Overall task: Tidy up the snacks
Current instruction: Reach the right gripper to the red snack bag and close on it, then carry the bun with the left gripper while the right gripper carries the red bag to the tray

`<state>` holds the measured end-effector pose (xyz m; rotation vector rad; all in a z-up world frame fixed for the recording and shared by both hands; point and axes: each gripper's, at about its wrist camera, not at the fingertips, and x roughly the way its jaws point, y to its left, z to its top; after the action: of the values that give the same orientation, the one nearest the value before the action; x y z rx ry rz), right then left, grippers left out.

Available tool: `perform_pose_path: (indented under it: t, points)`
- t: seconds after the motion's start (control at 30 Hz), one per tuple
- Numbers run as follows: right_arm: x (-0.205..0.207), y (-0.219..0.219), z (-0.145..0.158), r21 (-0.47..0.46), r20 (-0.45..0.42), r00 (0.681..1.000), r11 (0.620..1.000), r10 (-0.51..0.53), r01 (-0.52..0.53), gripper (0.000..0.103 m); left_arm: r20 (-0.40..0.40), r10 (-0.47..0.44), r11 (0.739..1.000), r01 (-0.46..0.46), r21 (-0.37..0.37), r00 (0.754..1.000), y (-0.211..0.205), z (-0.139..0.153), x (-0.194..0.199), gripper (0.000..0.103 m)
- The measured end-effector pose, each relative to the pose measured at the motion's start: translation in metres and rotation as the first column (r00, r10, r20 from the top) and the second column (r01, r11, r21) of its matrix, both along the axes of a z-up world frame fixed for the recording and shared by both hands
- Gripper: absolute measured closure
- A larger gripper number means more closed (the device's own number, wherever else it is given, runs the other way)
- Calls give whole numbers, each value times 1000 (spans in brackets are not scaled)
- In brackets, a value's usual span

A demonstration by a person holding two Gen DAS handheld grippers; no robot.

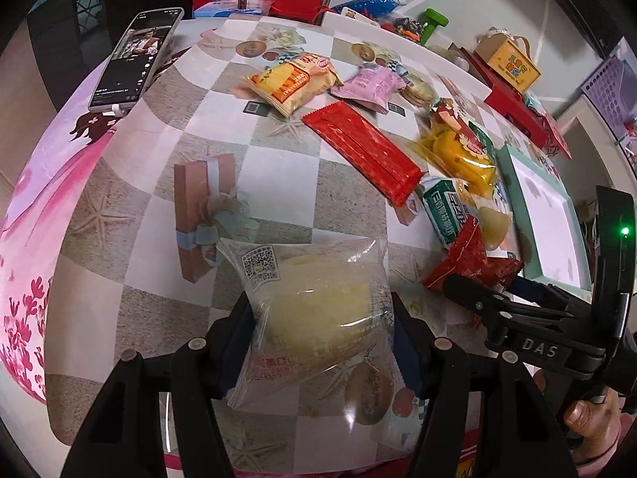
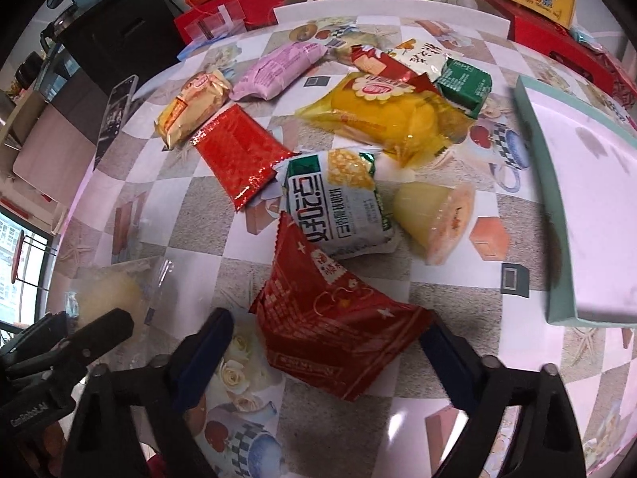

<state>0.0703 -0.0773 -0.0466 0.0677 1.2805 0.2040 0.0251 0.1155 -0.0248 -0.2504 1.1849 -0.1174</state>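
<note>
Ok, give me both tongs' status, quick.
Left tongs: closed on the clear bag with the pale yellow cake.
Right tongs: open, straddling the dark red snack packet, pads not pressing it yet.

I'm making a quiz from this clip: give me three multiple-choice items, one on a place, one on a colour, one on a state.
1. Where is the phone?
A. at the table edge
B. inside the tray
C. on the red packet

2. What colour is the rim of the tray?
A. black
B. pale green
C. orange

3. What is the left gripper doing?
A. hanging empty
B. pinching the phone
C. gripping the clear bun bag

Answers:
1 A, it lies at the far left edge of the table.
2 B, pale green frames the white inside.
3 C, both pads press the bag's sides.
</note>
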Motion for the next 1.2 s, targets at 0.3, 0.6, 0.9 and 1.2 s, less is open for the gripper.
perform_pose_path:
  t: [0.3, 0.6, 0.9, 1.2]
  points:
    - [2, 2, -3, 8, -5, 1000, 1000, -8, 8, 33, -4, -2, 1000, 2, -4, 1000, 0, -5, 4, 38]
    - [-3, -7, 7, 18, 9, 1000, 1000, -17, 17, 46, -9, -12, 1000, 12, 0, 1000, -4, -5, 8, 38]
    - [-10, -20, 41, 50, 89, 995, 998, -35, 30, 47, 17, -24, 999, 24, 21, 1000, -12, 11, 10, 38]
    - [3, -46, 80, 34, 176, 979, 995, -101, 97, 47, 85, -74, 996, 69, 61, 994, -36, 49, 29, 38]
